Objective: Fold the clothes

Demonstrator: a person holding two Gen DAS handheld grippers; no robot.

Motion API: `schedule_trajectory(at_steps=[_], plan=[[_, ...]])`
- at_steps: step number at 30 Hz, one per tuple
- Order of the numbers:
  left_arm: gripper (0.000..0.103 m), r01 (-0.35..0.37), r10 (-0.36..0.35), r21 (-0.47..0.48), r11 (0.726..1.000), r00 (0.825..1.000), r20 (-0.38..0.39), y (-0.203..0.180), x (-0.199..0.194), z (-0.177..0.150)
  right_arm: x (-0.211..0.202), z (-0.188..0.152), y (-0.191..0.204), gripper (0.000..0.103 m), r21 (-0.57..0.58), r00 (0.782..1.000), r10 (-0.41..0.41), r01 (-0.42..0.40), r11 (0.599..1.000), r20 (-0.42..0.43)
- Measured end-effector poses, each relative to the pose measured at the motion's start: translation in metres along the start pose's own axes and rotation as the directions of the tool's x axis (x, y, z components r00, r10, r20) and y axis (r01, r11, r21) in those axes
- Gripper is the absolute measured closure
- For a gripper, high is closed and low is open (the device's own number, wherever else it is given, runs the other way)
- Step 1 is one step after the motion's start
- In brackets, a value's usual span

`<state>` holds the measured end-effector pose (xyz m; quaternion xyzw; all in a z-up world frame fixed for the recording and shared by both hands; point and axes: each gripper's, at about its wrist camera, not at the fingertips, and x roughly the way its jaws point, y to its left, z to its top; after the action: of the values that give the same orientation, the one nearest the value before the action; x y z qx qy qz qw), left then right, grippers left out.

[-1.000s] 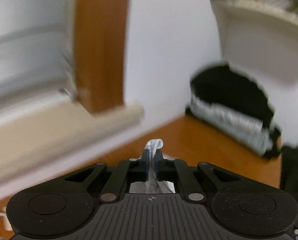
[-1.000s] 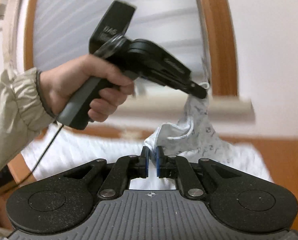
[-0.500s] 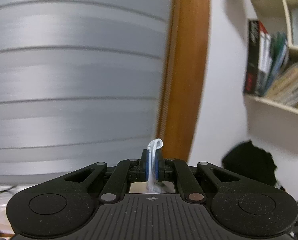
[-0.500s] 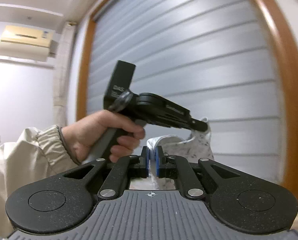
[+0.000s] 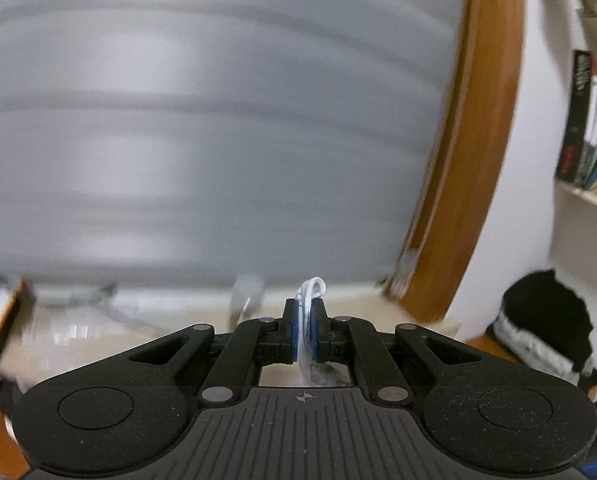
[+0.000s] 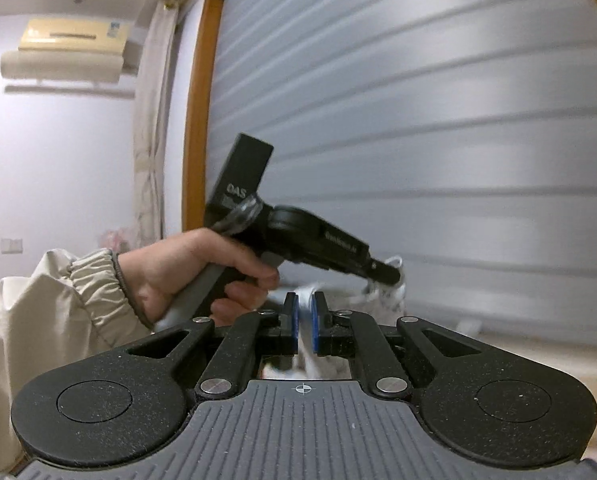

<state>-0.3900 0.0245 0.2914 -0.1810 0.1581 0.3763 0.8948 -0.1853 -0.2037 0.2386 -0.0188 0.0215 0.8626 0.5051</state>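
Currently both grippers are up in front of the grey blind, each clamped on the same white garment. Left gripper: fingers clenched on a white hem that loops out above the tips. Right gripper: blue-padded fingers pinch a white fold, cloth hanging under the tips. Right wrist view shows a hand in a beige sleeve holding the left gripper, its tip biting the patterned cloth just beyond. Orange window frame, books on a shelf at right.
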Motion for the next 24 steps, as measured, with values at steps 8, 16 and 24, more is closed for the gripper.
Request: schedule_trajectory(at_steps=[8, 16, 24], plan=[[0.097, -0.033, 0.022, -0.090, 0.995, 0.992, -0.123, 0.078, 0.024, -0.086, 0.055, -0.065, 0.034, 0.100, 0.027, 0.983, 0.094, -0.091, 0.995, -0.160], [0.097, -0.101, 0.075, -0.150, 0.983, 0.983, -0.169, 0.132, 0.018, -0.114, 0.088, -0.120, 0.049, 0.098, -0.035, 0.957, 0.057, -0.070, 0.997, -0.284], [0.097, -0.116, 0.086, -0.159, 0.980, 0.979, -0.187, 0.131, 0.029, -0.120, 0.129, -0.164, 0.041, 0.079, -0.079, 0.898, -0.007, -0.031, 0.996, -0.439]])
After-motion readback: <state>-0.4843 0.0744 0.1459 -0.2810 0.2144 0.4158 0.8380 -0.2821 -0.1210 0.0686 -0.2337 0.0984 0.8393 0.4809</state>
